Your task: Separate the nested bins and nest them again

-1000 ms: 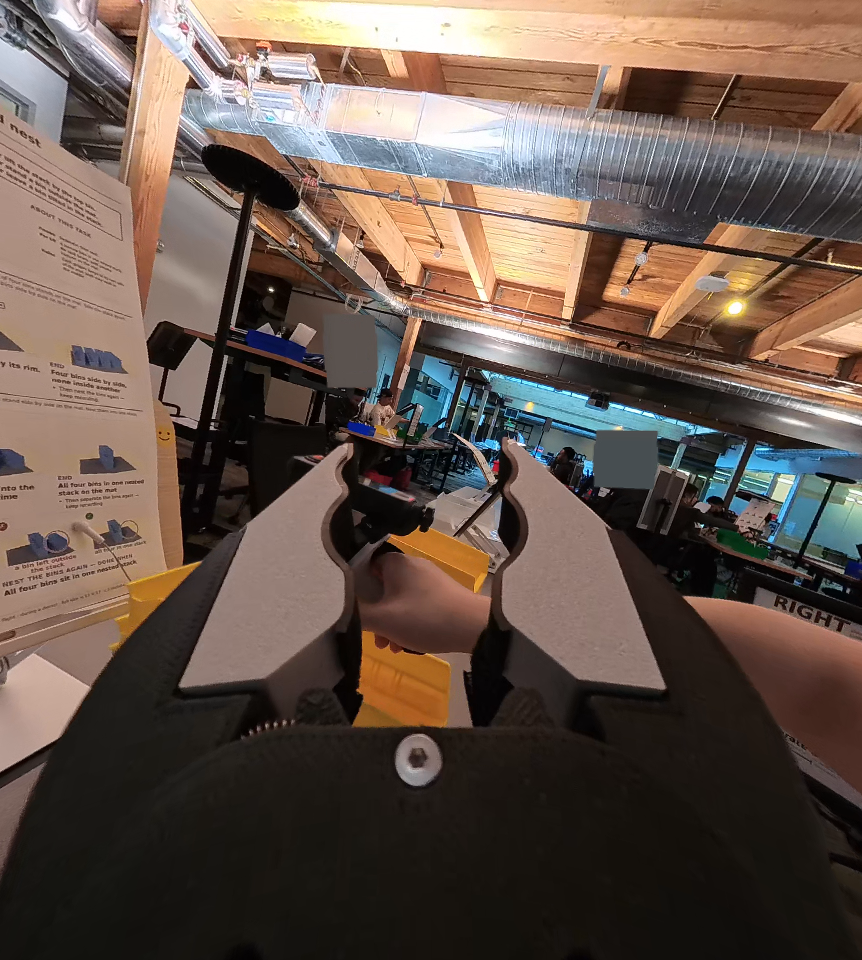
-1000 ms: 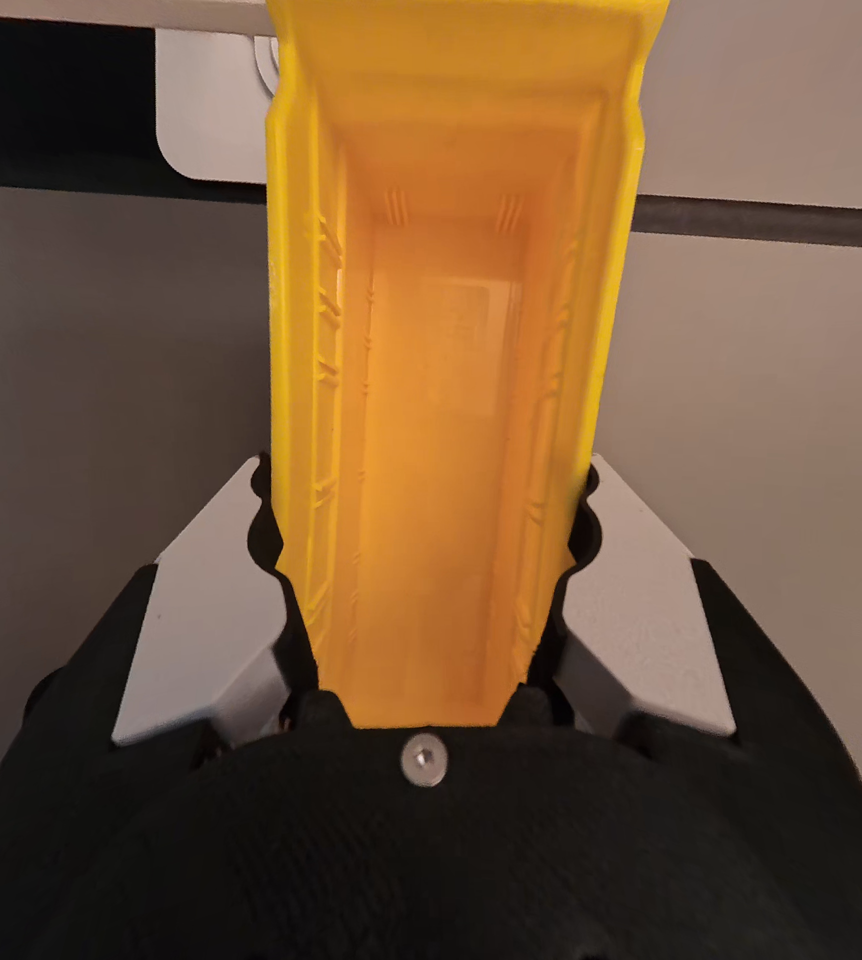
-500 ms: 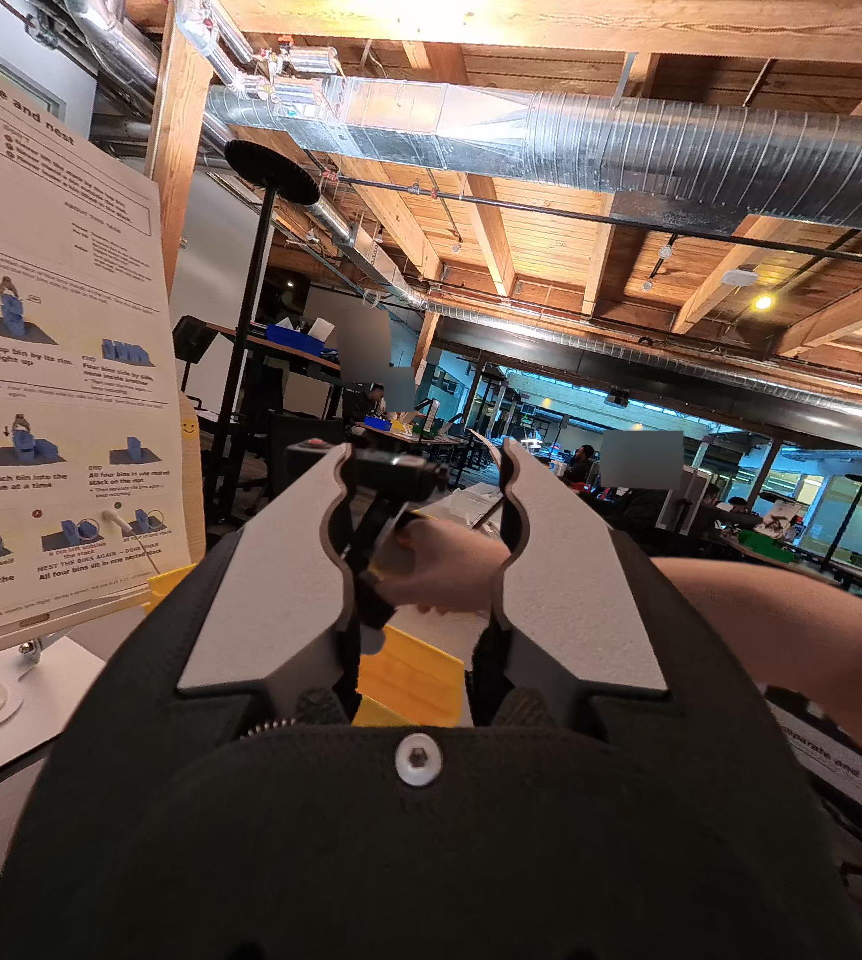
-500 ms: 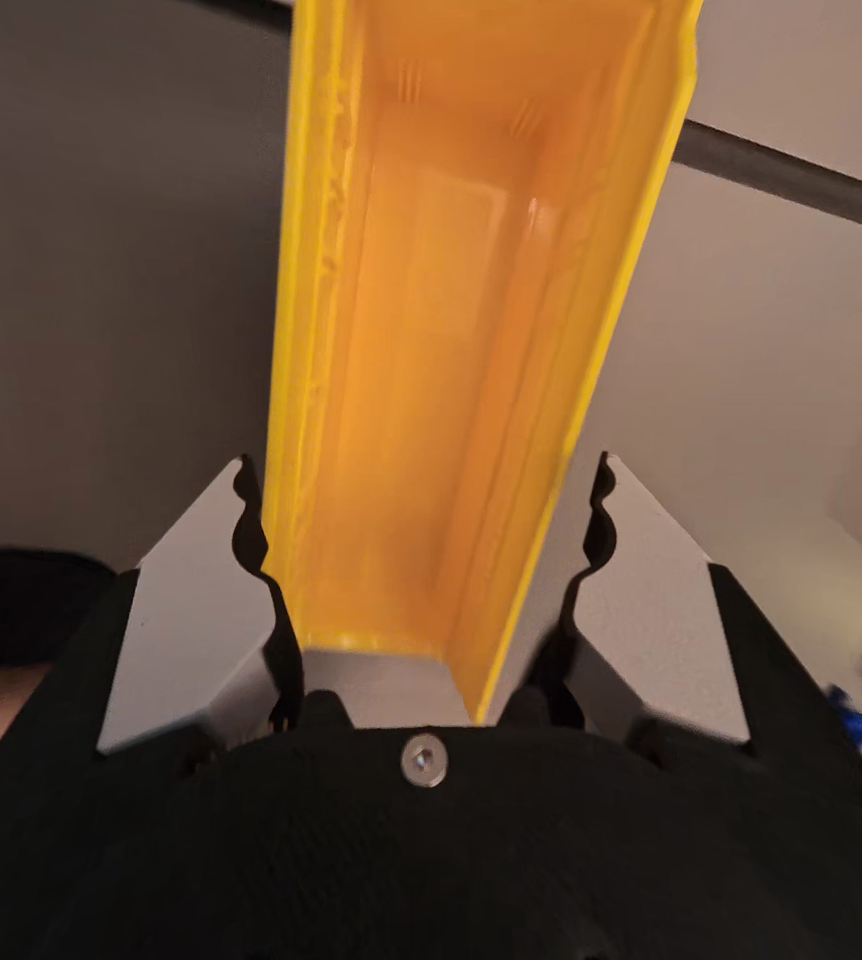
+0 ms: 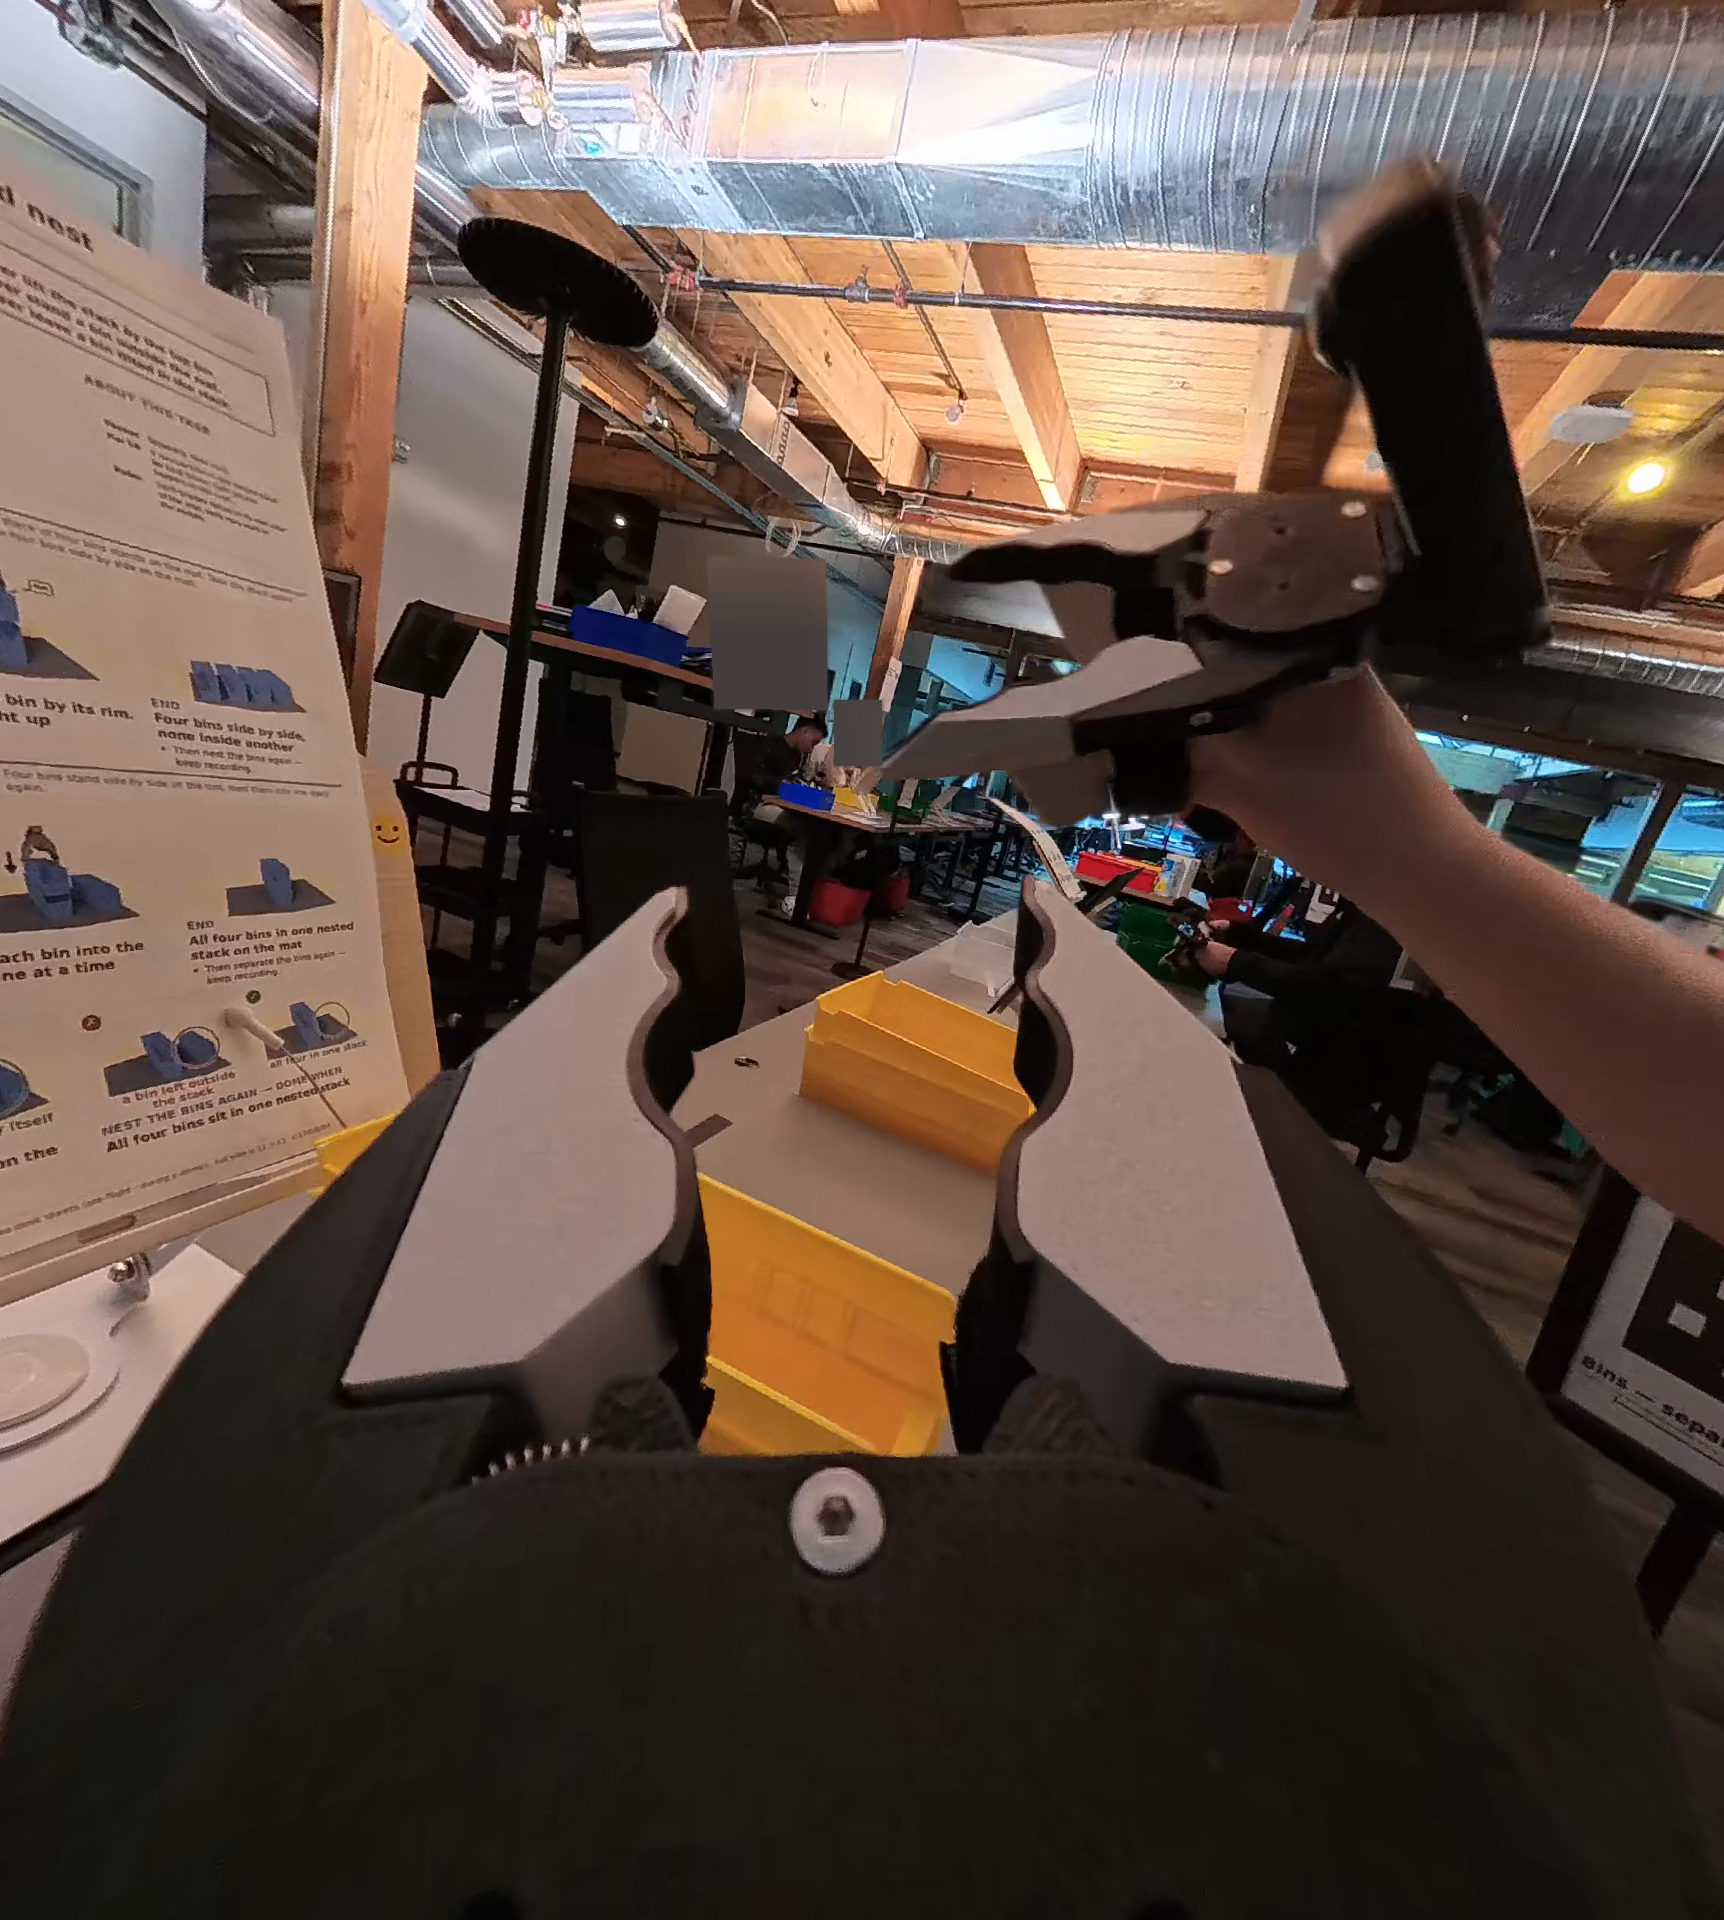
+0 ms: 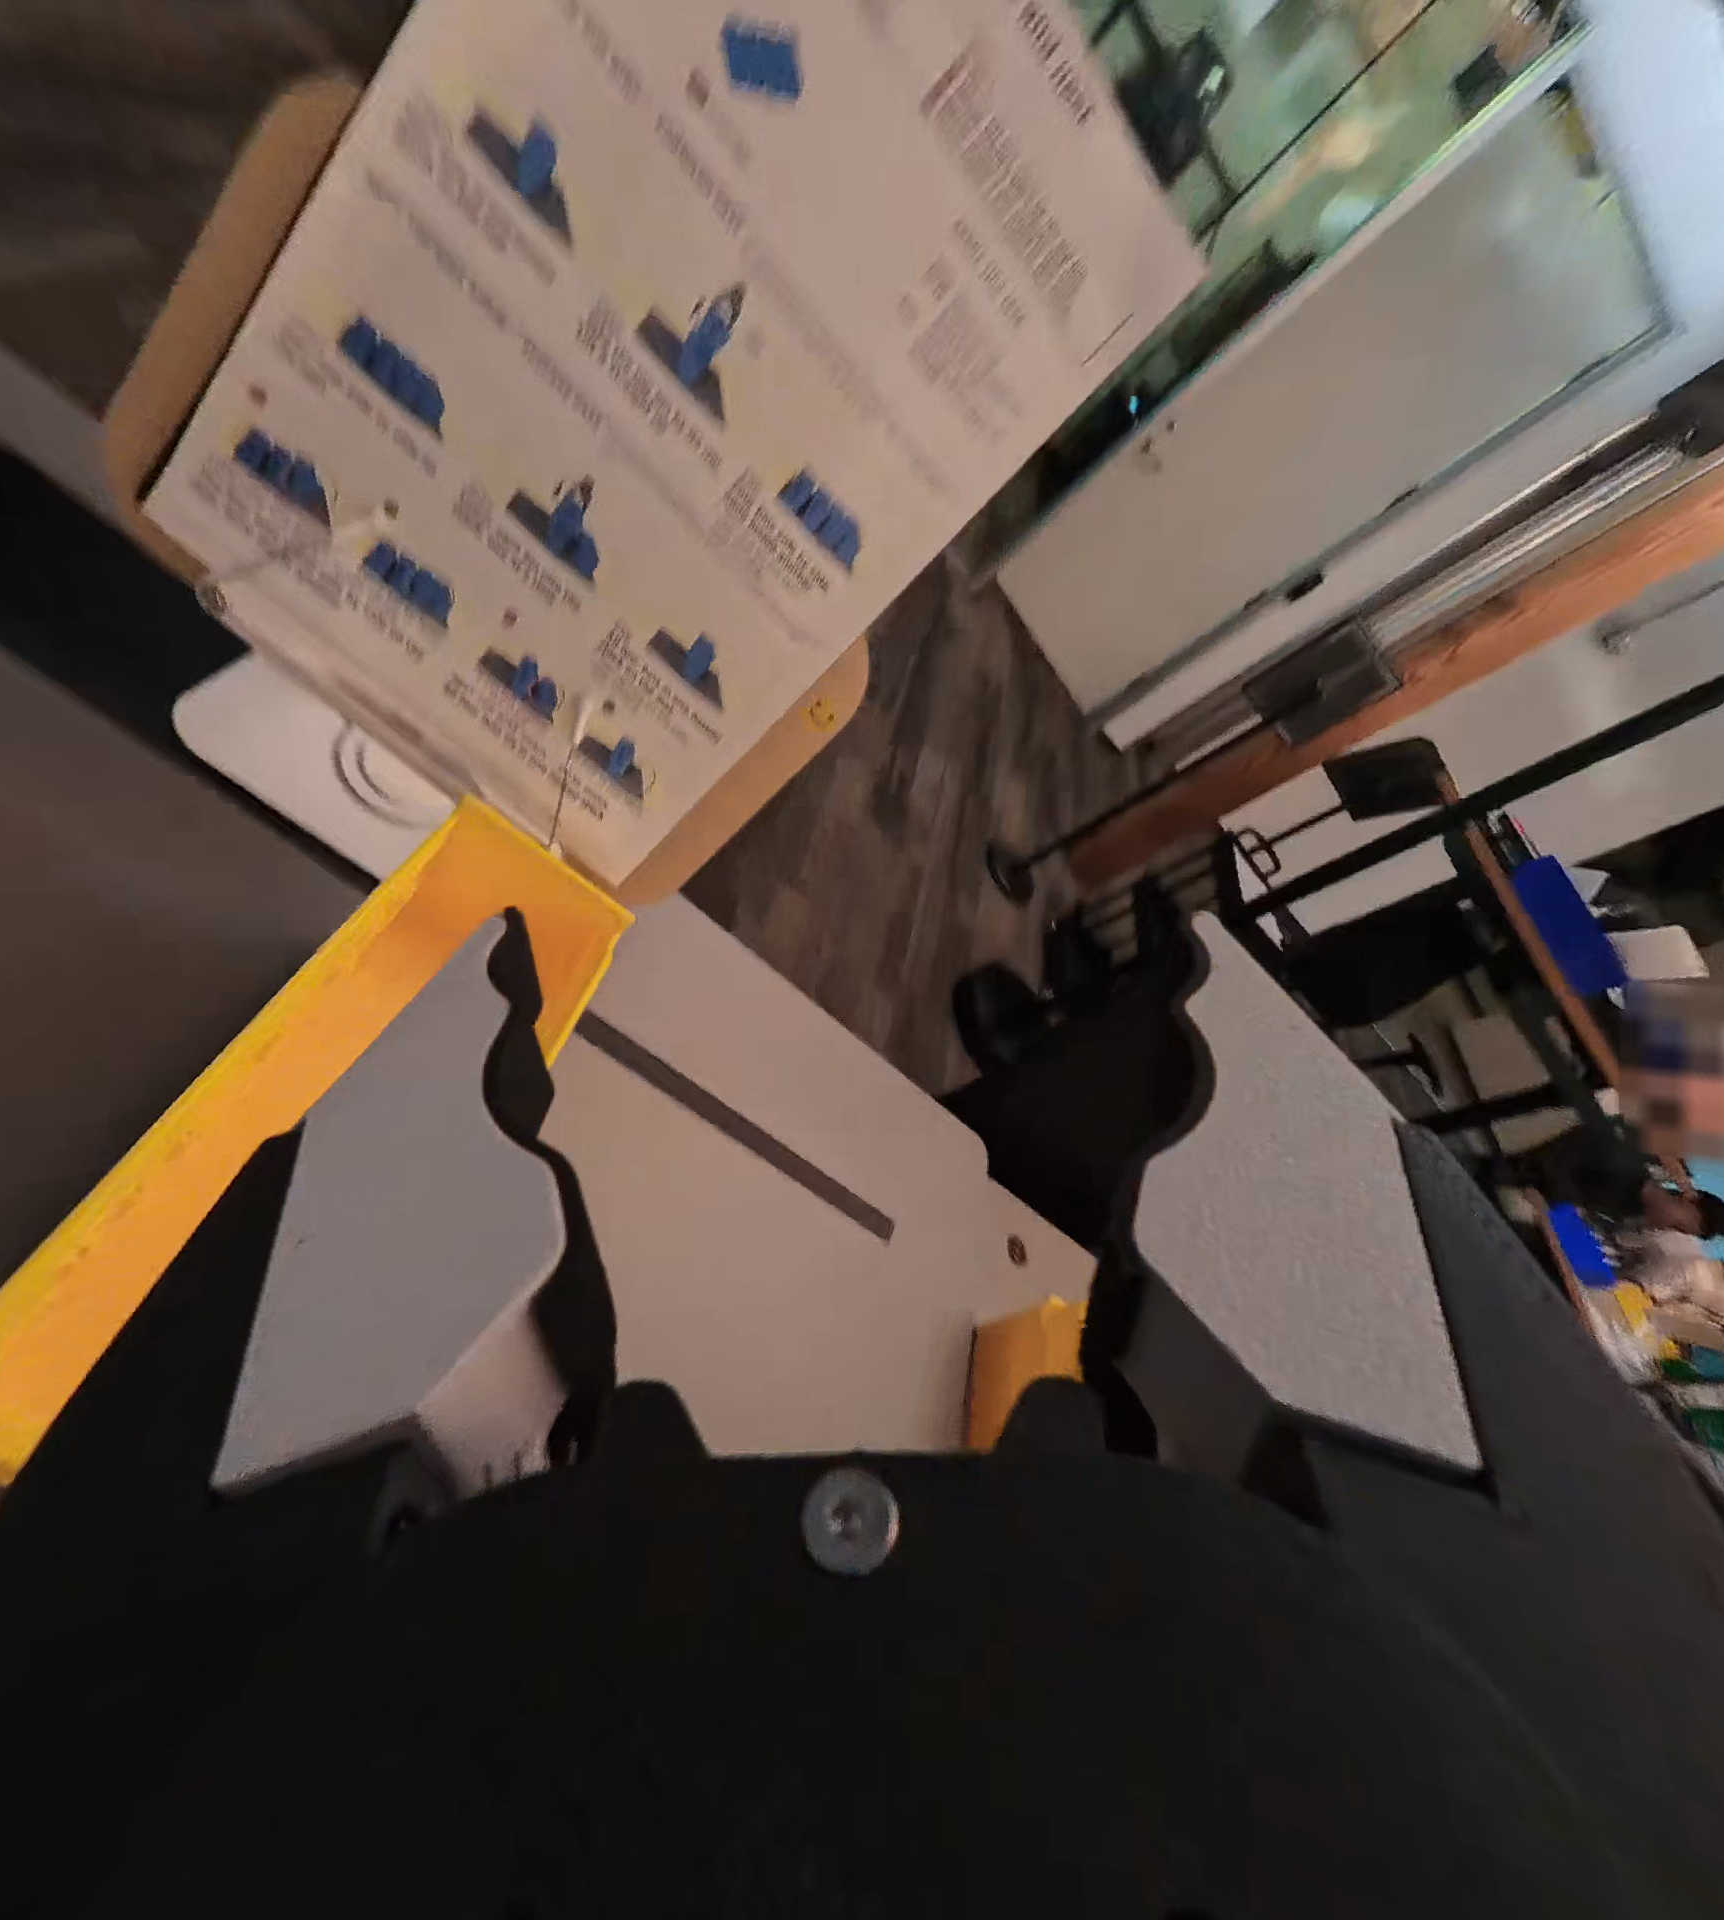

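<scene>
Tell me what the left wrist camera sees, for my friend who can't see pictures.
The left gripper's two grey fingers stand open and empty above yellow plastic bins on a grey table. The right gripper, held in a hand, hovers open and empty higher up, beside a white instruction poster.

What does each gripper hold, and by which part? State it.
Nothing: the left gripper and the right gripper are both open and empty.

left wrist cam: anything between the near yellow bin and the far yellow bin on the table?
Only bare grey tabletop separates the near yellow bin from the far yellow bin; a dark strip and a small screw sit off to the left. Shows in the left wrist view.
</scene>
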Demonstrator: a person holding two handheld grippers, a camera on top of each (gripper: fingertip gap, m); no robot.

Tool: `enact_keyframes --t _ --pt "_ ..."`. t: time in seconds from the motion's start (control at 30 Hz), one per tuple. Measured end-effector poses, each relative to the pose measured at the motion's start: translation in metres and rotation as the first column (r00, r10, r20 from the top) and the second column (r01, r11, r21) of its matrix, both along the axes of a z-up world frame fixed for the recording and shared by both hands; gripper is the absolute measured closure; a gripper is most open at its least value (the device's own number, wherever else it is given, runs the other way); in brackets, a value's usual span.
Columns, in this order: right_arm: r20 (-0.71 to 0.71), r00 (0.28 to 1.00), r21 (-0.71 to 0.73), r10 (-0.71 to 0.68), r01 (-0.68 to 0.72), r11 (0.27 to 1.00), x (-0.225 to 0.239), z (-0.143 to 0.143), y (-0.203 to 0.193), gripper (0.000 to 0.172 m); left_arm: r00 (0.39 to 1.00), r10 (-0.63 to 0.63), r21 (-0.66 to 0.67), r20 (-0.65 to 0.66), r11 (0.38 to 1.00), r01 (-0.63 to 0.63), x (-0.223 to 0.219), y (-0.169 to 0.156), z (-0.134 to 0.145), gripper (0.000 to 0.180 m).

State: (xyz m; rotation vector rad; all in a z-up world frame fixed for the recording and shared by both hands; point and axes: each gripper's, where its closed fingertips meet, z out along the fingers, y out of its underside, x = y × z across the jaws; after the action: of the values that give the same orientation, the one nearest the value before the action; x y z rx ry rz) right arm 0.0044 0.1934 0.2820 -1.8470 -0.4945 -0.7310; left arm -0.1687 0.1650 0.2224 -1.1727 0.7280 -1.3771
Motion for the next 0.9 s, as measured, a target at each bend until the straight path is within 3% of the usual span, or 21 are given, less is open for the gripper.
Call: enact_keyframes --t 0.2,0.33,0.47,0.63,0.73,0.9 --pt "-0.245 0.947 0.231 0.208 -0.151 0.961 0.036 -0.008 -0.040 0.040 1.000 0.028 0.030 0.006 0.999 -0.029 -0.002 -0.006 0.006 0.120" --pt "-0.300 0.889 0.402 0.345 -0.210 0.891 0.062 -0.027 -0.053 0.041 0.999 0.045 0.057 -0.014 0.997 -0.045 0.006 -0.011 0.006 0.119" --pt "-0.330 0.857 0.446 0.395 -0.228 0.866 0.078 -0.056 -0.047 0.042 0.997 0.051 0.082 -0.061 0.996 -0.046 0.024 -0.018 0.000 0.118" --pt "-0.397 0.804 0.473 0.443 -0.234 0.849 0.082 -0.070 -0.032 0.051 0.988 0.032 0.085 -0.149 0.996 -0.020 0.057 -0.021 -0.017 0.114" --pt "-0.462 0.741 0.477 0.488 -0.256 0.841 0.086 -0.074 -0.023 0.053 0.974 0.068 0.088 -0.218 0.995 -0.050 0.072 -0.013 -0.032 0.109" --pt "-0.496 0.708 0.474 0.503 -0.264 0.840 0.108 -0.100 -0.018 0.056 0.949 0.100 0.075 -0.301 0.994 -0.081 0.088 0.006 -0.054 0.110"
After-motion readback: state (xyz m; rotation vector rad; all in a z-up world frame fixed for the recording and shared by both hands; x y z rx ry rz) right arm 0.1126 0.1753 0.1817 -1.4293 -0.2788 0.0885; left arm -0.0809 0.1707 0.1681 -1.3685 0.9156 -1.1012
